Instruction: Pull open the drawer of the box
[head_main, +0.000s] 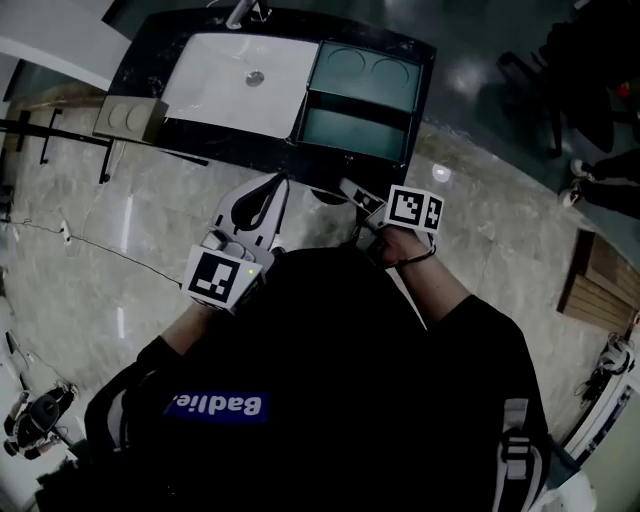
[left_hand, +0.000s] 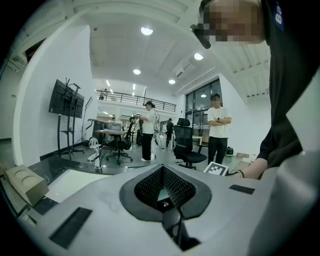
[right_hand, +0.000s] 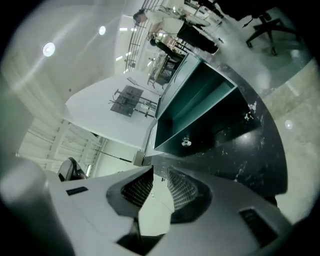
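A teal box (head_main: 365, 72) stands on a black table (head_main: 150, 60), and its drawer (head_main: 355, 132) is pulled out toward me. The right gripper view shows the drawer's open teal inside (right_hand: 200, 102) and a small round knob (right_hand: 186, 142) on its dark front. My right gripper (right_hand: 161, 176) hovers just short of the knob, jaws open with nothing between them; in the head view the right gripper (head_main: 348, 188) is below the drawer front. My left gripper (head_main: 278, 183) is held left of the drawer. Seen in its own view, the left gripper (left_hand: 163, 169) is shut and empty.
A white tray (head_main: 240, 70) lies on the table left of the box. A beige block (head_main: 128, 118) sits at the table's left corner. A black rack (head_main: 50, 135) stands at the left, over a marble floor (head_main: 500, 230). Bystanders (left_hand: 217, 127) and an office chair (left_hand: 189, 145) are farther off.
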